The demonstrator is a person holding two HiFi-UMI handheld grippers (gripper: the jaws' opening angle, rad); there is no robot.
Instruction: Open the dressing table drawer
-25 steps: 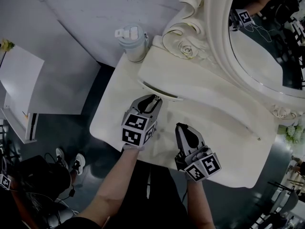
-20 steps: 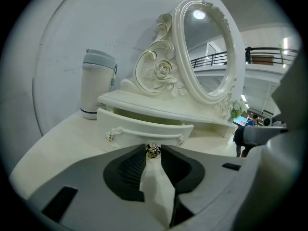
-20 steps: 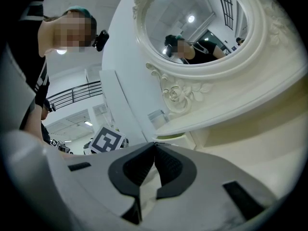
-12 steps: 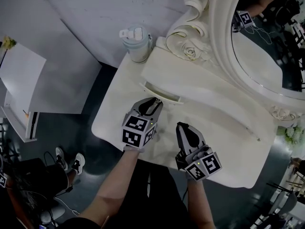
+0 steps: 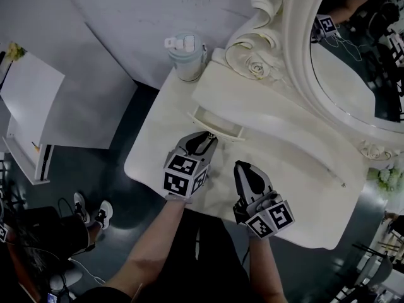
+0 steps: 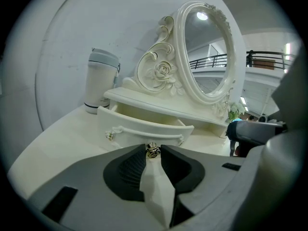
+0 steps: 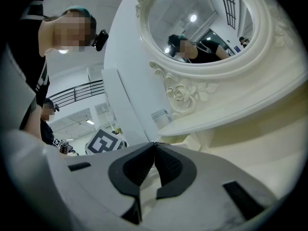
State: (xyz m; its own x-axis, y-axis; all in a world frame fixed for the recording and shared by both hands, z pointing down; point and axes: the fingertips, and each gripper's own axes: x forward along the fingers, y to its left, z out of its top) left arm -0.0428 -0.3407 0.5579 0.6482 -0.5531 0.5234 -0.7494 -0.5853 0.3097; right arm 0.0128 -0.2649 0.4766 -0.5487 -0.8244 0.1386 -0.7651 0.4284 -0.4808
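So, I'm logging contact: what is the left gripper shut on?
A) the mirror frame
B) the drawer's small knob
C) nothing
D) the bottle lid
B: the left gripper pinches the small knob on the front of the partly open drawer.

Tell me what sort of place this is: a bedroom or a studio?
Likely a studio or hall mock-up, not a home: an ornate dressing table with oval mirror stands by a plain partition, with gallery railings beyond.
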